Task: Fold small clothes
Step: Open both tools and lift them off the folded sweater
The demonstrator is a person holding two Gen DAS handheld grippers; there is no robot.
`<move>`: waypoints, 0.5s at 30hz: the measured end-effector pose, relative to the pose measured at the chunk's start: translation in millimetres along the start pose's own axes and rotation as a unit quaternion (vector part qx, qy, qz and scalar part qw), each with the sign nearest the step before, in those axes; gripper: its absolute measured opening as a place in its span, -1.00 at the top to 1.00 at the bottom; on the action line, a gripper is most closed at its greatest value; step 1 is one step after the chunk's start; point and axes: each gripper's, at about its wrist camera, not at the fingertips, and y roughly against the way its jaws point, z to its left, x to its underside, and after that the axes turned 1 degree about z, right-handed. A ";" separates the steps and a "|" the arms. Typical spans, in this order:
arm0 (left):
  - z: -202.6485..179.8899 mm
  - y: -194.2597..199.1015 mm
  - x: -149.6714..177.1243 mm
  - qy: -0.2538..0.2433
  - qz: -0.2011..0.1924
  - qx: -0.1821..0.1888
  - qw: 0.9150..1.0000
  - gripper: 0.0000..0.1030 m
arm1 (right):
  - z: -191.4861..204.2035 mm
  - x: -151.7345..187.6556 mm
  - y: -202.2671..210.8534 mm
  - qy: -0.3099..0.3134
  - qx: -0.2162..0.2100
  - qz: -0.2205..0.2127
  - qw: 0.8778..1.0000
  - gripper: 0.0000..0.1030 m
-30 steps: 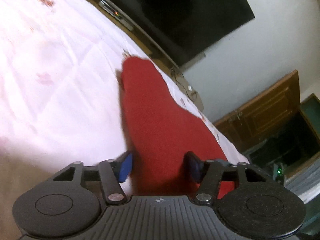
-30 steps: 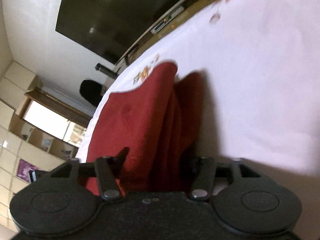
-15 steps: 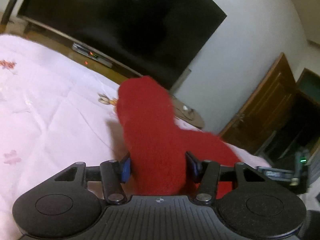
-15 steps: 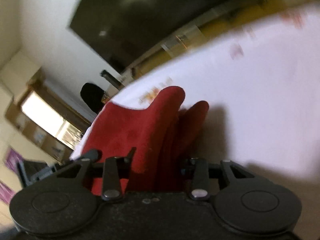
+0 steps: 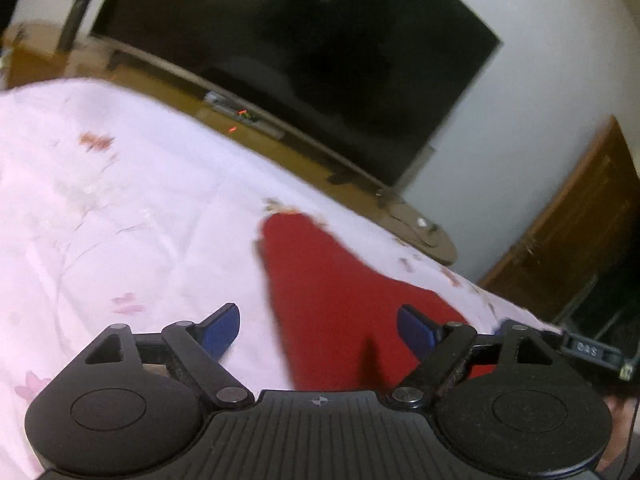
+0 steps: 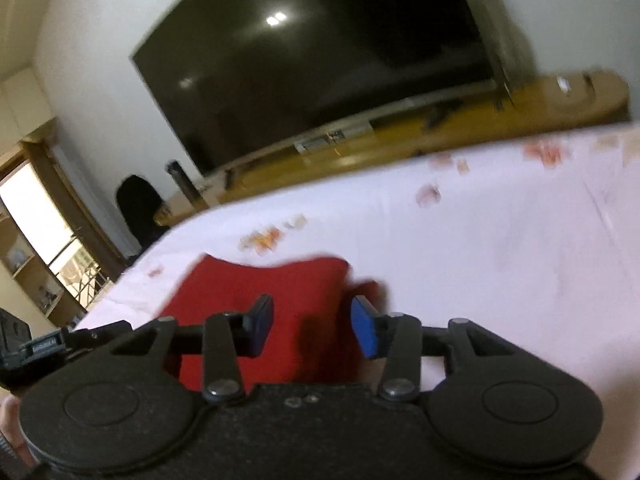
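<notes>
I see my left gripper point(image 5: 318, 330) above the bed point(image 5: 100, 208), its jaws opening wide, and the blue pads point(image 5: 219, 330) press on nothing. The red garment point(image 5: 340, 300) lies flat on the pink bed cover below it, near the edge of the bed that faces the television point(image 5: 288, 52). My right gripper point(image 6: 312, 330) also opens a little; its 2 pads point(image 6: 365, 332) stand apart with no cloth between them, released. From this side the red garment point(image 6: 280, 304) lies under it, with 1 fold at its right side.
</notes>
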 end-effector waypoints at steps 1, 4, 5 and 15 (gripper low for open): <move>-11.6 3.5 2.3 -0.017 0.001 0.002 1.000 -0.64 | 9.2 -0.9 3.0 0.020 -0.004 0.000 1.000 0.21; -42.8 -5.0 14.8 -0.054 0.025 0.011 0.998 -0.64 | 33.9 7.0 -8.6 0.073 -0.001 0.022 0.997 0.26; -51.1 -14.7 21.5 -0.082 0.051 -0.024 0.995 -0.64 | 39.1 11.5 -18.8 0.091 0.014 0.042 0.995 0.34; -31.3 29.7 46.9 -0.031 0.057 -0.046 0.997 -0.78 | 66.0 33.2 3.6 0.125 0.066 0.051 0.989 0.34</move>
